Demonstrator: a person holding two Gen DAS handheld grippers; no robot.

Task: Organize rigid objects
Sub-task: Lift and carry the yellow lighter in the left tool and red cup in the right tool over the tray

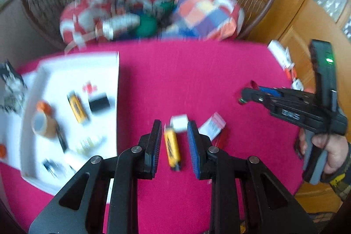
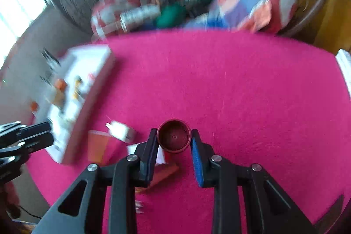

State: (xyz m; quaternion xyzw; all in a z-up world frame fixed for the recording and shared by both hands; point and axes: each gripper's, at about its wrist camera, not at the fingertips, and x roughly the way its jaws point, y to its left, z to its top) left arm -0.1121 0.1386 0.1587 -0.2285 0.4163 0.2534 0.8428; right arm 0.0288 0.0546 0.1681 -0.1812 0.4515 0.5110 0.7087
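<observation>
Nearest, the right gripper [image 2: 174, 142] pinches a small dark-red round plastic cup [image 2: 174, 135] by its rim, above the pink felt tabletop [image 2: 241, 91]. Such a narrow hold on a smooth round wall could slip or let the cup twist out. The left gripper [image 1: 174, 142] stands with its jaws narrowly apart, a yellow rectangular lighter-shaped object [image 1: 172, 149] between them; whether the pads press it cannot be told. Farther left sits the white shallow tray [image 1: 117, 80] of sorted items. Both views are blurred; quick motion could knock the white cube [image 1: 179, 122].

No lettering on any object is legible (both views are blurred).
</observation>
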